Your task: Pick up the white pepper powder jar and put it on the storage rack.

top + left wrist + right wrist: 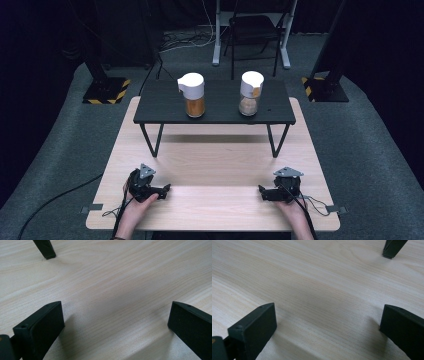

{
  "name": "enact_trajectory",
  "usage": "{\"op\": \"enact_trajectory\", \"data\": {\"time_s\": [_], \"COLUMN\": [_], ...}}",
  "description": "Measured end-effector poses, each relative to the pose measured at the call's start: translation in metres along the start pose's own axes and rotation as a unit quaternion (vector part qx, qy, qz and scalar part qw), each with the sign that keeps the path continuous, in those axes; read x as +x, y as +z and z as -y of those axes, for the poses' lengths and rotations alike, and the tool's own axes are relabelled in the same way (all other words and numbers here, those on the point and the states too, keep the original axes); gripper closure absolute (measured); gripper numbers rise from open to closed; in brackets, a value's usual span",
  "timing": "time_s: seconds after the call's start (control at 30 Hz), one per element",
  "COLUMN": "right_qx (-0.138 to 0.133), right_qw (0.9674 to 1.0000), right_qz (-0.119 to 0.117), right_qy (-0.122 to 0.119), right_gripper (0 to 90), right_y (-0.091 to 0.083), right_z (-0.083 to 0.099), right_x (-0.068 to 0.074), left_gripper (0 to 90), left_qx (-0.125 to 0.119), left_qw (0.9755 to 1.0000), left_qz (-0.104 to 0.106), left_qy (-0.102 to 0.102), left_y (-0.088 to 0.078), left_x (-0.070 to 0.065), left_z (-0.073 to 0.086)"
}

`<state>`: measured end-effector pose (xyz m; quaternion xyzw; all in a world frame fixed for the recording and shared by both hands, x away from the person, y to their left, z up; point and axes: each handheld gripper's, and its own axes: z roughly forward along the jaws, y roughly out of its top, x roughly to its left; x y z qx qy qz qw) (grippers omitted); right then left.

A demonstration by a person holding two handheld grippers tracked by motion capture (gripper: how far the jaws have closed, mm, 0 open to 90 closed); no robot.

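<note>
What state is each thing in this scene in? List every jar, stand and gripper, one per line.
Left jar: upright on the stand, white lid on, amber contents.
Right jar: upright on the stand, white lid on, pale contents.
Black stand: standing level on the table.
Left gripper: fingers open, nothing between, low over the table.
Right gripper: fingers open, nothing between.

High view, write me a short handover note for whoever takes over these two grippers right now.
Left gripper: open, holding nothing, resting low on the wooden table near its front edge.
Right gripper: open, holding nothing, also low at the front.
Two white-capped jars stand upright on the black raised shelf: orange-filled jar on the left, pale-filled jar on the right.
Done: nothing visible; both jars untouched.
Left: probably reach for the jars.
</note>
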<state>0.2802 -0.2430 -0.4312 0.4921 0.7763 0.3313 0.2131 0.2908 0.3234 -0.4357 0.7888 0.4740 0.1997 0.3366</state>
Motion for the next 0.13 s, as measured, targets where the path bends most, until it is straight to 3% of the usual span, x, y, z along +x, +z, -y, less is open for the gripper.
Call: {"op": "enact_trajectory", "data": {"time_s": [0.13], "right_qx": [0.000], "right_qw": [1.0000], "right_qz": [0.000], "right_qy": [-0.001], "right_gripper": [0.0], "right_y": [0.0001], "right_z": [-0.0001], "right_x": [-0.0002], "left_gripper": [0.0], "left_qx": [0.000], "left_qw": [1.0000], "left_qz": [0.000], "left_qy": [0.000], "left_y": [0.0000], "left_x": [0.0000], "left_z": [0.0000]}}
